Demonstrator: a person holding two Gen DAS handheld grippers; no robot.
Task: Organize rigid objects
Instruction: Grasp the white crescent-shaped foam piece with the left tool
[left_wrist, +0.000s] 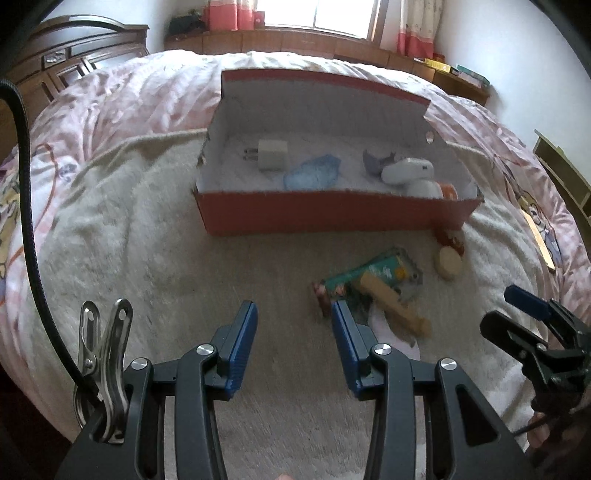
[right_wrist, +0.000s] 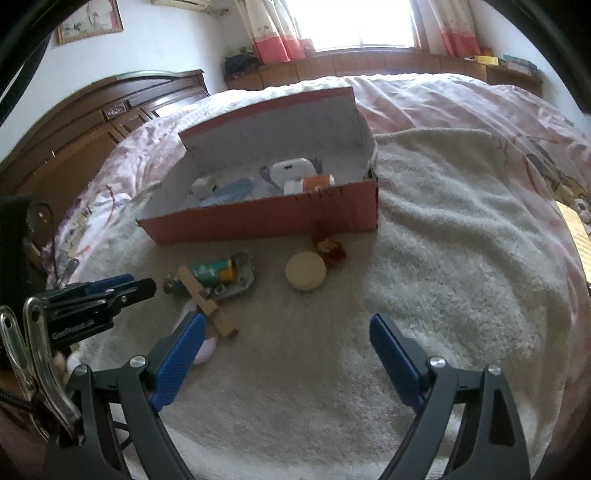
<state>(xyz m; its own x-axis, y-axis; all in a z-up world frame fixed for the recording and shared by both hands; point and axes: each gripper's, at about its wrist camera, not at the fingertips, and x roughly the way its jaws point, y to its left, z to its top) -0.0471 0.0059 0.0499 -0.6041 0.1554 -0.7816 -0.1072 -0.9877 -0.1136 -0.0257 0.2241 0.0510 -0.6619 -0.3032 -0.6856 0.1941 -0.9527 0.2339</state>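
A red cardboard box stands open on a white towel. Inside lie a white charger, a blue plastic piece and a white case. In front of the box lie a green tube, a wooden clothespin, a round cream disc and a small red toy. My left gripper is open and empty, just left of the clothespin. My right gripper is open and empty, below the disc.
The white towel lies on a pink bedspread. A dark wooden headboard is at the left. A wooden window ledge runs behind the bed. A pale oval object lies by my right gripper's left finger.
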